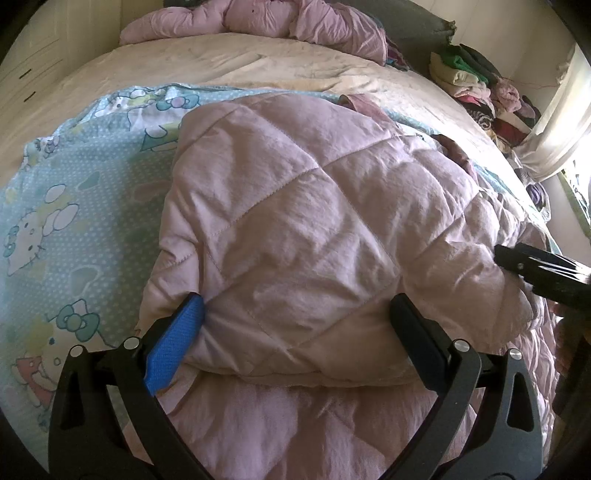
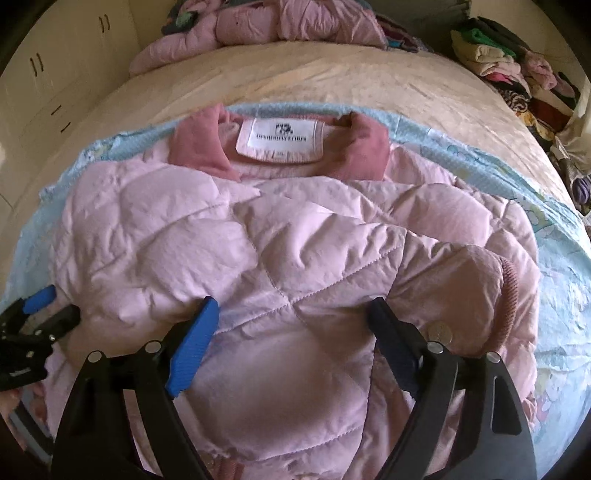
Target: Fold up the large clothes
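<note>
Right gripper (image 2: 291, 332) wide open over pink quilted jacket (image 2: 258, 240)

The print on the jacket's white label (image 2: 277, 139) is too blurred to read. The jacket's hem runs off the bottom edge. The clothes pile (image 2: 517, 77) (far corner) is too small to sort.

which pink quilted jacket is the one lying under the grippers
The spread-out pink jacket with the white neck label, lying on the blue cartoon sheet. The other pink jacket lies crumpled at the bed's far end.
</note>
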Demonstrator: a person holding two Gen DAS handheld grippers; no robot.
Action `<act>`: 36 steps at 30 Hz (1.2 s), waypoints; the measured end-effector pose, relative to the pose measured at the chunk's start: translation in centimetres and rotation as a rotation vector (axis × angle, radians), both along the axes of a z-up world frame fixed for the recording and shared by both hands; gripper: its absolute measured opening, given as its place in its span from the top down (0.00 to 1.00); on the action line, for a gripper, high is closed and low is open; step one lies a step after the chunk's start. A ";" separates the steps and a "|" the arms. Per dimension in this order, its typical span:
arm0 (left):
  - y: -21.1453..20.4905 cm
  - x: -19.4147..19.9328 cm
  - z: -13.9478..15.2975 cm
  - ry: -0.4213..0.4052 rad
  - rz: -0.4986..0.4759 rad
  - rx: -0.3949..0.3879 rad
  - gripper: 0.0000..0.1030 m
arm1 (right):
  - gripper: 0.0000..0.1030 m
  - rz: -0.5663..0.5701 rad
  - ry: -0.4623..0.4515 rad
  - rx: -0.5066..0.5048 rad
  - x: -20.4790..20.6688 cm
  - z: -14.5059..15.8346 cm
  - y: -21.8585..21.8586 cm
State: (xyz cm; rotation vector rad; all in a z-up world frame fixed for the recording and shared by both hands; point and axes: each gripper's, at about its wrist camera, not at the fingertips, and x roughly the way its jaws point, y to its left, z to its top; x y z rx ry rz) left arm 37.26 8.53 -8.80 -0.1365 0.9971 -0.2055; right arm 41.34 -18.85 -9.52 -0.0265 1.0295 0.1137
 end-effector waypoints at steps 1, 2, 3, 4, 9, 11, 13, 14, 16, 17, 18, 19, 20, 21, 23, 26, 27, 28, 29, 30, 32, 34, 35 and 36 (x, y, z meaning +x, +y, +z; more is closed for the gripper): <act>0.0 0.0 0.0 0.000 -0.001 0.001 0.08 | 0.18 0.003 0.007 0.004 0.2 -0.4 -0.1; 0.0 0.1 0.0 0.000 -0.002 0.001 0.08 | 0.18 0.002 0.010 0.007 0.4 -0.6 -0.2; -0.1 0.1 0.0 0.000 -0.002 0.001 0.08 | 0.18 -0.001 0.010 0.009 0.4 -0.8 -0.3; -0.1 0.1 0.0 0.001 -0.002 0.002 0.08 | 0.17 -0.005 0.006 0.009 0.3 -1.0 -0.3; 0.1 0.0 0.4 0.009 0.011 -0.010 0.09 | 0.17 -0.014 -0.018 0.017 -0.4 -0.6 -0.3; 0.1 -0.1 0.7 0.005 0.010 -0.003 0.09 | 0.17 -0.013 -0.033 0.046 -1.0 0.2 -0.7; 0.1 -0.4 0.8 0.006 0.018 0.001 0.09 | 0.17 -0.019 -0.069 0.106 -2.1 1.6 -1.2; 0.1 -0.5 0.8 0.005 0.021 0.002 0.09 | 0.17 -0.023 -0.077 0.119 -2.5 2.0 -1.4; 0.0 -0.7 1.0 0.006 0.030 0.006 0.09 | 0.16 -0.017 -0.110 0.157 -3.8 3.1 -1.6; 0.0 -0.9 1.0 0.006 0.033 0.007 0.09 | 0.16 -0.013 -0.118 0.167 -4.2 3.5 -1.7; -0.1 -1.0 1.1 0.006 0.034 0.008 0.09 | 0.12 -0.005 -0.126 0.181 -4.8 3.9 -1.7; -0.1 -1.2 1.2 0.008 0.035 0.011 0.09 | 0.10 -0.003 -0.128 0.186 -5.2 4.2 -1.8; -0.2 -1.3 1.3 0.009 0.035 0.015 0.09 | 0.08 -0.003 -0.132 0.190 -5.5 4.4 -1.7; -0.3 -1.4 1.5 0.011 0.035 0.017 0.09 | 0.07 -0.003 -0.140 0.197 -6.0 4.8 -1.8; -0.3 -1.6 1.8 0.014 0.033 0.015 0.09 | 0.06 -0.006 -0.157 0.205 -6.7 5.4 -2.0; -0.4 -1.9 2.2 0.018 0.029 0.010 0.09 | 0.05 -0.008 -0.172 0.205 -7.6 6.0 -2.2; -0.5 -2.2 2.4 0.018 0.026 0.009 0.09 | 0.05 -0.011 -0.174 0.206 -7.8 6.1 -2.3; -0.7 -2.4 2.6 0.017 0.024 0.011 0.09 | 0.04 -0.013 -0.177 0.209 -8.1 6.2 -2.5; -0.8 -2.6 2.8 0.015 0.019 0.012 0.09 | 0.04 -0.015 -0.181 0.217 -8.3 6.4 -2.7; -0.9 -2.8 3.0 0.011 0.012 0.008 0.09 | 0.04 -0.018 -0.185 0.222 -8.5 6.5 -2.8; -1.2 -3.3 3.4 0.004 0.007 0.015 0.09 | 0.04 -0.028 -0.194 0.240 -9.2 6.9 -3.2; -1.5 -3.8 3.8 -0.006 0.003 0.021 0.09 | 0.04 -0.030 -0.199 0.258 -9.8 7.3 -3.5; -1.6 -4.1 4.1 -0.011 0.000 0.019 0.09 | 0.04 -0.027 -0.205 0.265 -10.2 7.6 -3.6; -1.7 -4.3 4.4 -0.015 -0.002 0.016 0.09 | 0.04 -0.029 -0.214 0.266 -10.6 8.0 -3.7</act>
